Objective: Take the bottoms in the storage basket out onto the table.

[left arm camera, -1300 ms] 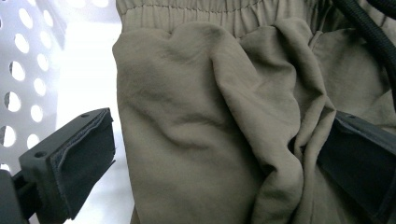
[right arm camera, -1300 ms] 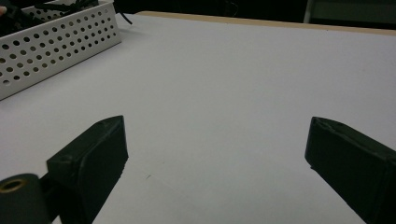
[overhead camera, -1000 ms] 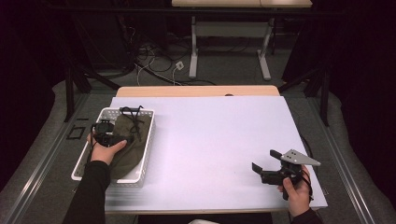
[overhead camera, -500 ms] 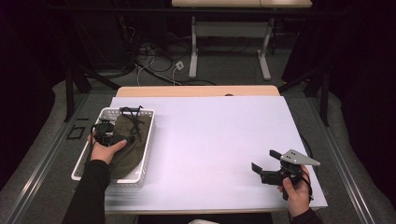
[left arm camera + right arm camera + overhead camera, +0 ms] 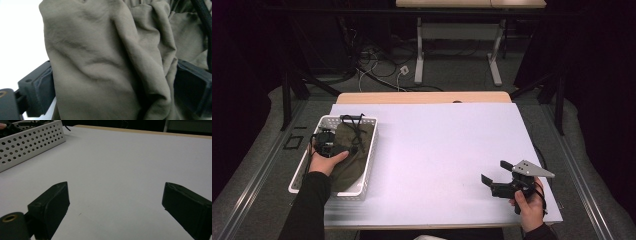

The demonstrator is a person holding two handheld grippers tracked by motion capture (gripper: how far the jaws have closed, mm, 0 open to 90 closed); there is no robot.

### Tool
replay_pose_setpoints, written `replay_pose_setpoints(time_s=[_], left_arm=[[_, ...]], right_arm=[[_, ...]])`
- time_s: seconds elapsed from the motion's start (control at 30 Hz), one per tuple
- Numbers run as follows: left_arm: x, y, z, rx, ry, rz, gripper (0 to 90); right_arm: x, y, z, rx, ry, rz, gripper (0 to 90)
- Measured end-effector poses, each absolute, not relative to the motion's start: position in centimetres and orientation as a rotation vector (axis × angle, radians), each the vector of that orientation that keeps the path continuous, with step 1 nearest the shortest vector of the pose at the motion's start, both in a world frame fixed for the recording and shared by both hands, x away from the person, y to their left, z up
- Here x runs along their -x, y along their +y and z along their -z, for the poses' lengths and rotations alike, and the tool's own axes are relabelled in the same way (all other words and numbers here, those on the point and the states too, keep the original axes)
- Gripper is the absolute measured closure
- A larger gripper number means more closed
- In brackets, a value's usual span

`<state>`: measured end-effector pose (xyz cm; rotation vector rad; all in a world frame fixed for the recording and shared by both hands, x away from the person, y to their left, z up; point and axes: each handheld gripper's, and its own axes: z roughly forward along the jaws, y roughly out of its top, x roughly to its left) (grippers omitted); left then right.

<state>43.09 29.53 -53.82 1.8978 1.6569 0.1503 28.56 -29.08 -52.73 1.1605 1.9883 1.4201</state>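
cloth: olive-green garment (image 5: 105, 62), bunched in the white perforated basket (image 5: 368, 150) at the table's left side; a black drawstring (image 5: 354, 122) lies over its far end
left gripper (image 5: 328, 146): down in the basket on the cloth; jaws stand apart with a thick fold between them, fabric touching both pads; not pinched yet as far as I can tell
grip quality: bundle between the jaws looks like several layers, creases running up away from the jaws
step in hand: likely closing on the fold, then lifting it out of the basket
do it well: close fully before lifting, keep the fold deep between the jaws, lift straight up clear of the basket wall, watch the drawstring for snags
right gripper (image 5: 497, 182): well apart, near the table's right front edge; jaws wide open over bare white table (image 5: 130, 165), holding nothing
risk: shallow pinch slips off one layer
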Motion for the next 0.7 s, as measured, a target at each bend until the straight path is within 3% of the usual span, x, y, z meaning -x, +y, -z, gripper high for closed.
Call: replay_pose_setpoints(time_s=[0.33,0.7], left_arm=[[-43.09,29.38,53.92,-1.906,1.643,-0.119,15.6],[-43.04,28.96,53.99,-1.933,1.650,-0.133,17.8]], right_arm=[[-28.59,-29.04,52.73,-1.159,1.990,-1.419,7.3],[-28.60,-29.06,52.72,-1.158,1.990,-1.418,7.7]])
